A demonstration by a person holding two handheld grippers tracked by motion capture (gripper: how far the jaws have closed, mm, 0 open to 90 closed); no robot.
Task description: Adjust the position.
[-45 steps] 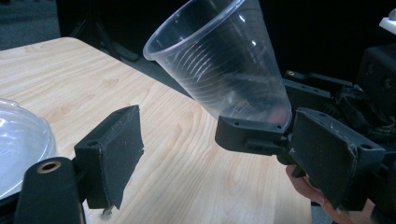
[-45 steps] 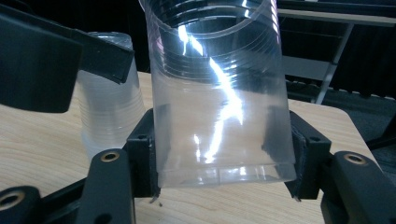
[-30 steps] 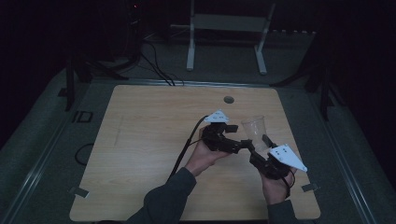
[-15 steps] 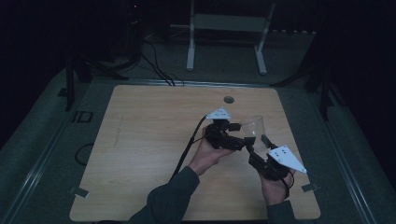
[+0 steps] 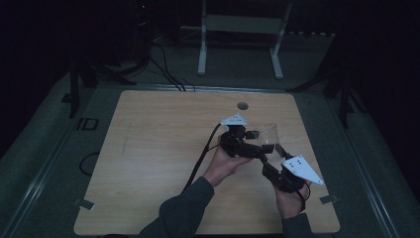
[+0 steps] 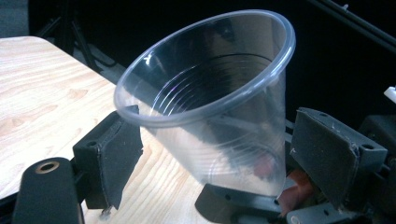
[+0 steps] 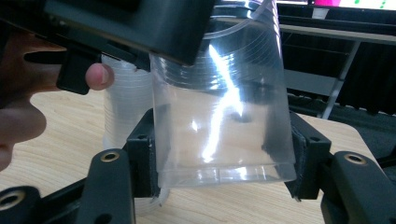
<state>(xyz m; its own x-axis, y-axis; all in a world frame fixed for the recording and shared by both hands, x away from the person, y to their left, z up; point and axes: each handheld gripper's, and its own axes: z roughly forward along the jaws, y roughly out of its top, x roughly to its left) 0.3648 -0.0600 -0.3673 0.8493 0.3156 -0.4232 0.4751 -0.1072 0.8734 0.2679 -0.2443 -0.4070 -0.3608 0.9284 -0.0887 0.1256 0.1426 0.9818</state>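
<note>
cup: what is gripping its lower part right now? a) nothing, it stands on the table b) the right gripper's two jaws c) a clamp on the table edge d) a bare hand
b: in the right gripper view the right gripper has a pad on each side of the clear cup, held above the table.

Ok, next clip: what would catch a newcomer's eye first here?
A clear plastic cup, held tilted above the right half of the wooden table. The right gripper clamps it near its base, while the left gripper has its jaws either side of the cup, one pad at the rim and the other standing apart. Around the table everything is dark.
</note>
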